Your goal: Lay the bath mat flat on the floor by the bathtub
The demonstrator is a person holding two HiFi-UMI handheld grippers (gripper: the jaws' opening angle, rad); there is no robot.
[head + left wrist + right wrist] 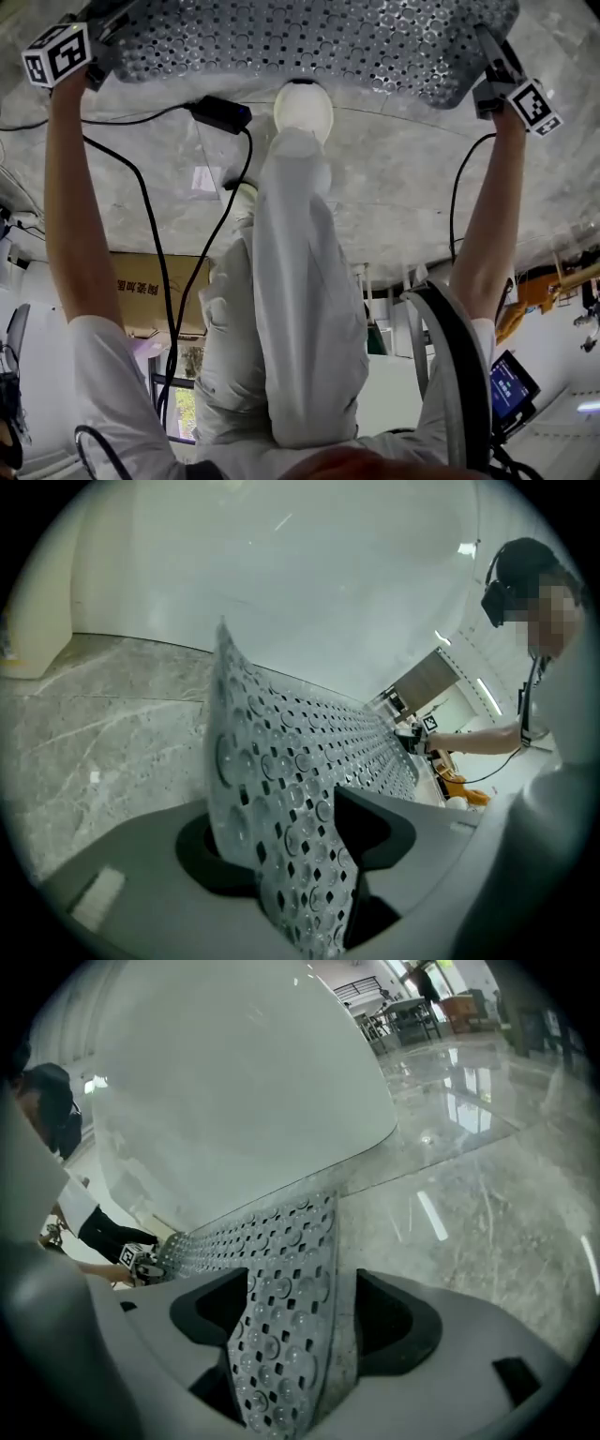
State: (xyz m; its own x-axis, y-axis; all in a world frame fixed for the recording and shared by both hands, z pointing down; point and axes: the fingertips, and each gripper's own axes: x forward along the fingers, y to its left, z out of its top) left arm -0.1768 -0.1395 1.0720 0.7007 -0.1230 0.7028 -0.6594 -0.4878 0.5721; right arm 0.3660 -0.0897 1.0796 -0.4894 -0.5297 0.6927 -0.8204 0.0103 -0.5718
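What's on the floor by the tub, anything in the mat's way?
Nothing visible. The floor along the tub looks like bare stone, and the mat lies stretched along the tub's base.

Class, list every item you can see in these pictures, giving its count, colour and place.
floor: one, grey marble, throughout
bathtub: one, white, standing on the floor
bath mat: one, grey, perforated, along the bathtub
cables: several, black, over the floor in head view
cardboard box: one, brown, head view's lower left
left gripper: one, grey, open around the bath mat
right gripper: one, grey, open around the bath mat
arms: two, bare, reaching forward
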